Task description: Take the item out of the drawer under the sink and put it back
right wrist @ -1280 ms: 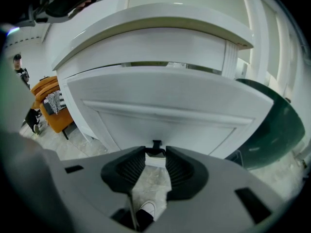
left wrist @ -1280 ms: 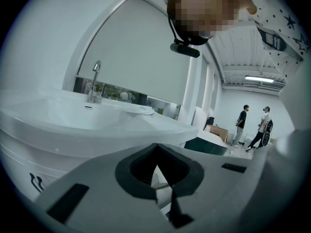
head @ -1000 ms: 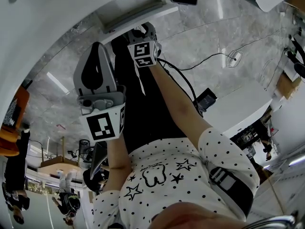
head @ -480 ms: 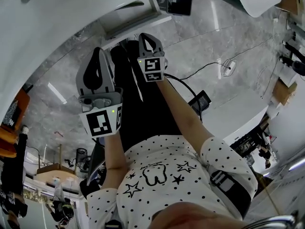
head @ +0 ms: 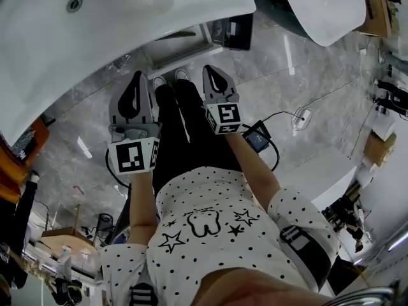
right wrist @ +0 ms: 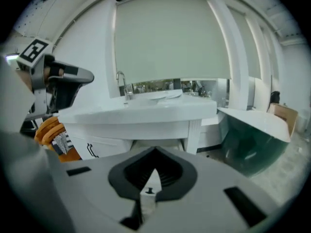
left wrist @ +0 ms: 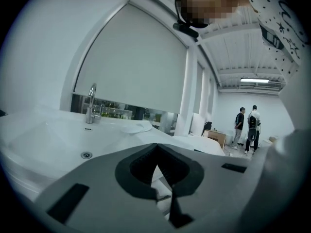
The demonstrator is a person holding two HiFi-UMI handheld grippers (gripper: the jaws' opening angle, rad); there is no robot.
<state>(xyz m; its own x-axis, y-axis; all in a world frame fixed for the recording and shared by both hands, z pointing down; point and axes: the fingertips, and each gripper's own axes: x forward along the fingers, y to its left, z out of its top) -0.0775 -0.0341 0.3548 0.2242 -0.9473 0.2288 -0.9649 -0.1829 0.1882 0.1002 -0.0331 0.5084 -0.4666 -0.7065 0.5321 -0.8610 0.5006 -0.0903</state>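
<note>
I stand before a white sink (head: 95,37) with its drain (head: 75,4); a white cabinet front (head: 182,46) sits below its rim. No item from a drawer shows in any view. My left gripper (head: 137,76) and right gripper (head: 213,70) hang side by side over my dark trousers, pointing at the cabinet. Both are shut with nothing between the jaws. In the left gripper view the left gripper (left wrist: 156,148) points over the basin toward the faucet (left wrist: 91,103). In the right gripper view the right gripper (right wrist: 154,153) faces the vanity (right wrist: 141,115).
A dark green glass tub (right wrist: 252,142) with a white rim stands right of the vanity. An orange object (head: 25,145) stands to the left. A cable and a small dark device (head: 258,139) lie on the grey marble floor. Two people (left wrist: 248,125) stand far off.
The view has tipped toward the sink, which now fills the top left. The right gripper has come back level with the left; both sit lower and closer together.
</note>
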